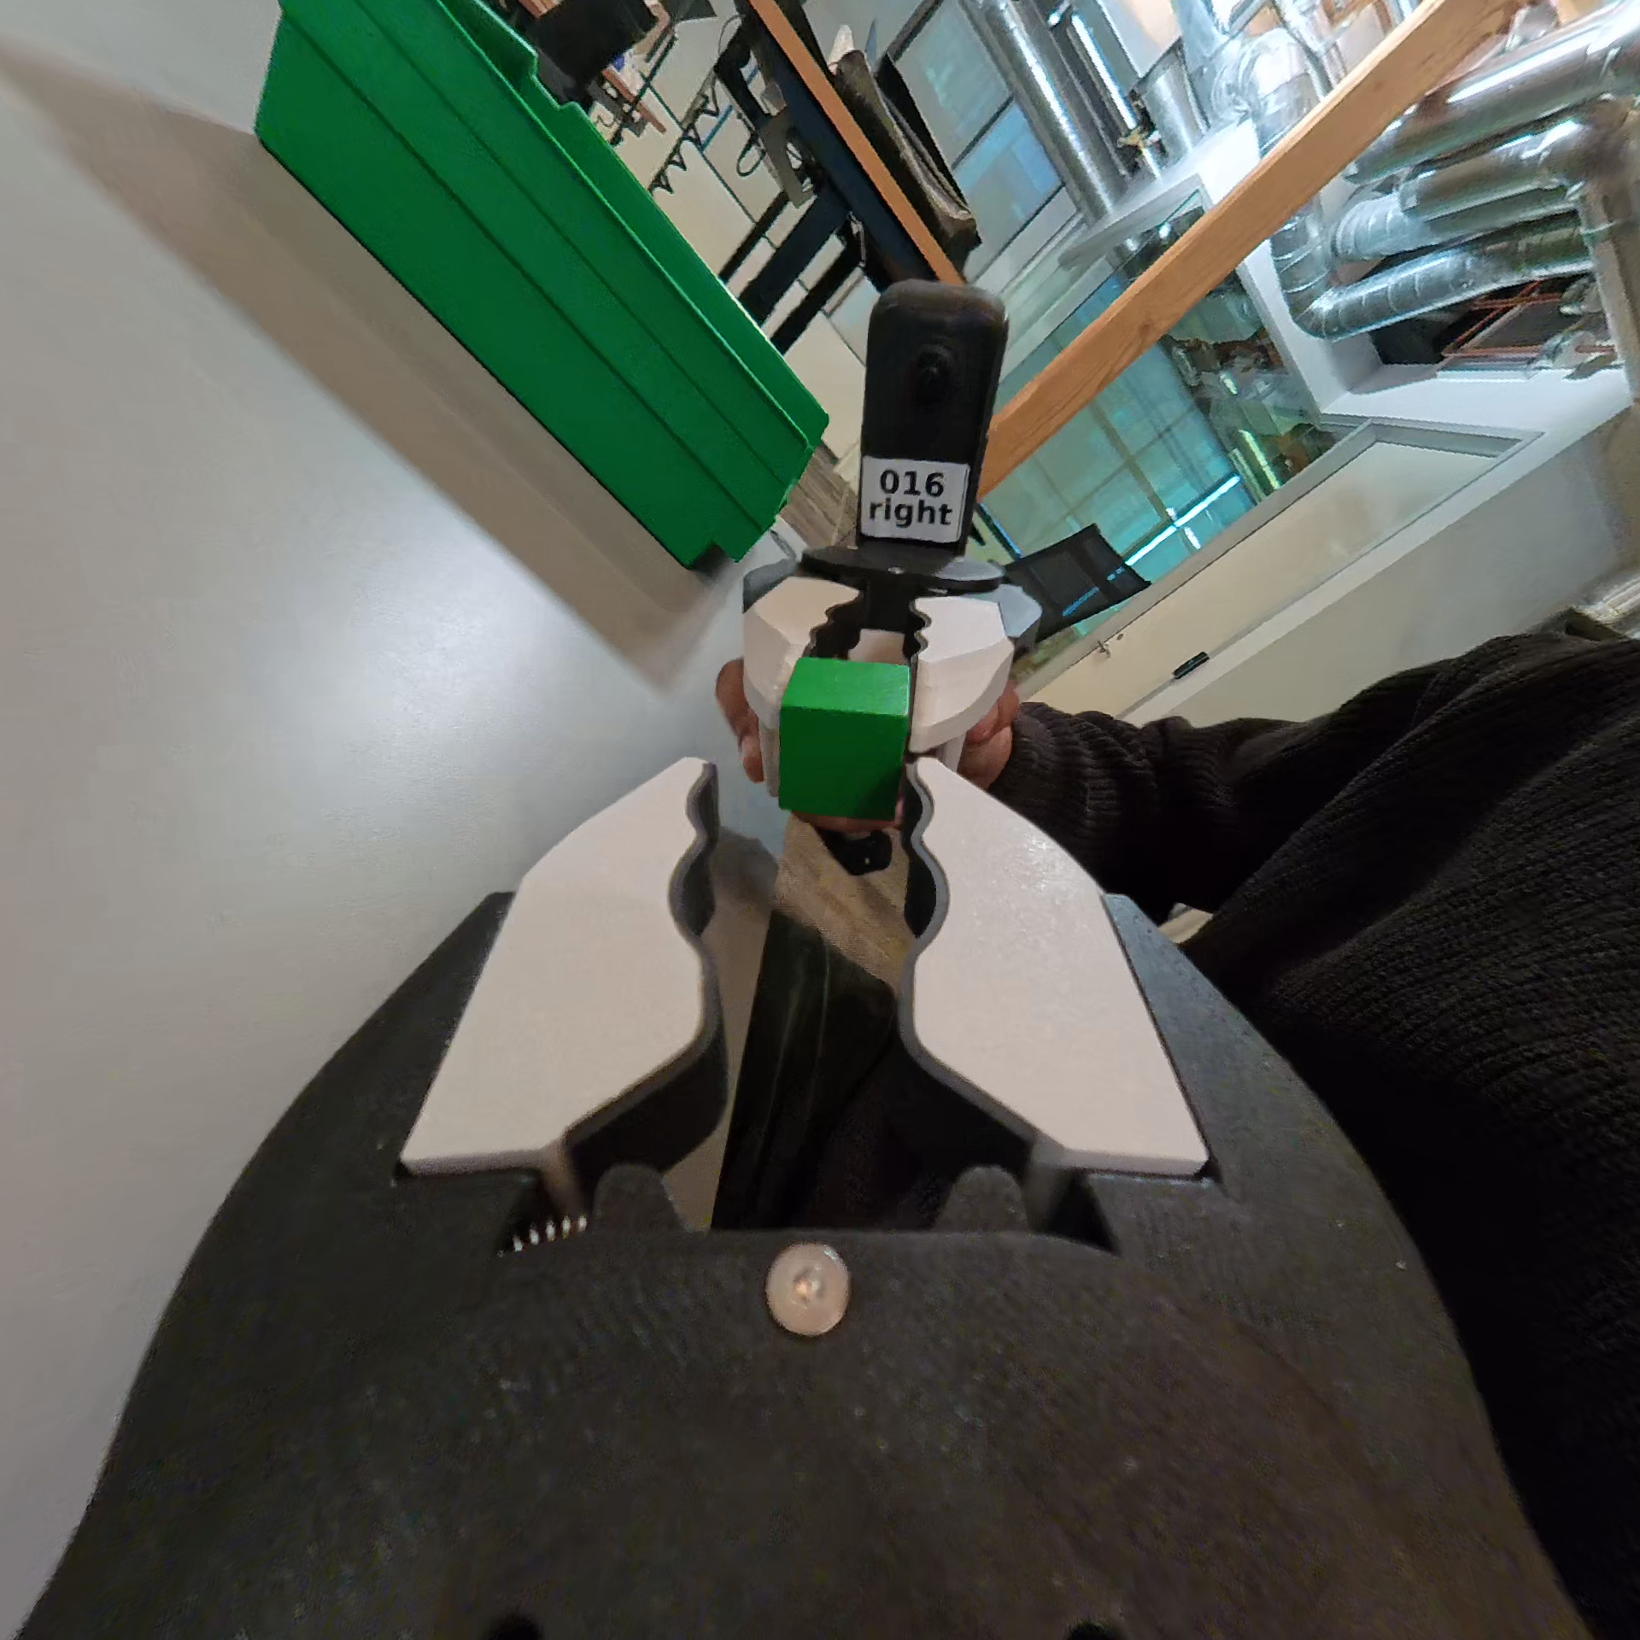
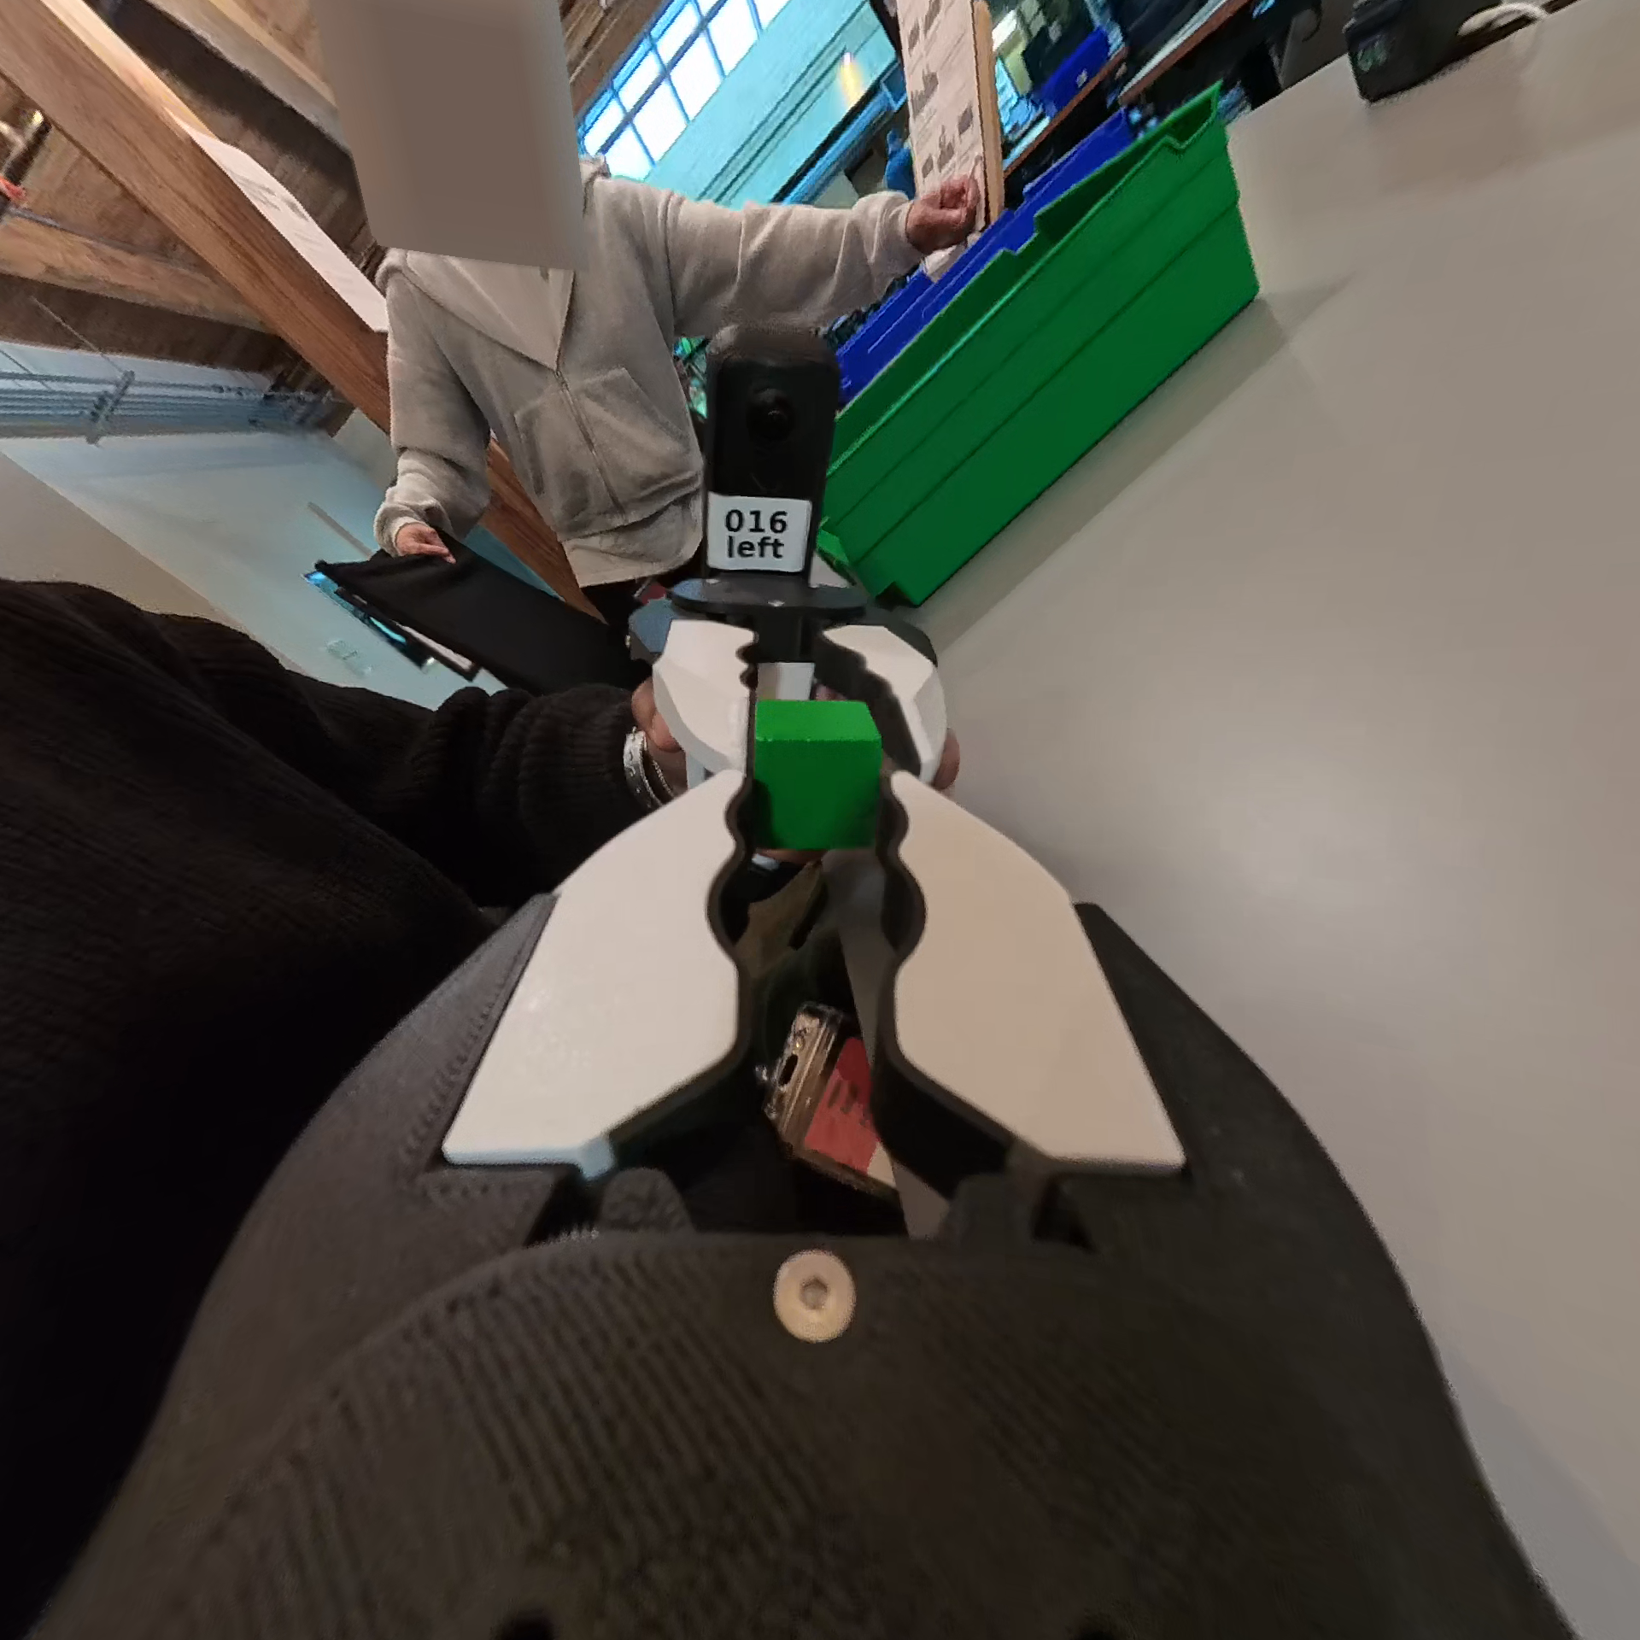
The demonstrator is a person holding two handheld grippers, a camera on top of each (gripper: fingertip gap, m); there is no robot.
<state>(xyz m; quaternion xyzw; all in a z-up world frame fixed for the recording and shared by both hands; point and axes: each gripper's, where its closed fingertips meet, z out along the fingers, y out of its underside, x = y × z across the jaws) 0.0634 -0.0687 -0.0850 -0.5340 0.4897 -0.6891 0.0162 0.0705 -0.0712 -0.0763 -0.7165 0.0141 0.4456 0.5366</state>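
Observation:
A green cube [image 1: 843, 741] hangs in the air between my two grippers, which face each other tip to tip. My right gripper [image 2: 815, 785] is shut on the green cube [image 2: 815, 781], with both fingertips pressed on its sides. My left gripper [image 1: 812, 781] is open, its tips level with the cube's near end. One tip is beside the cube's right edge, and a gap shows on the left. The right gripper's white fingers [image 1: 963, 674] show behind the cube in the left wrist view. The left gripper's white fingers [image 2: 701, 701] show behind it in the right wrist view.
A white table [image 1: 222, 710] lies to one side, bearing a long green bin [image 1: 532, 266], also in the right wrist view [image 2: 1065, 355], with blue bins [image 2: 932, 293] behind. A person in a grey hoodie [image 2: 550, 399] stands beyond. A dark sleeve [image 1: 1331, 887] holds the right gripper.

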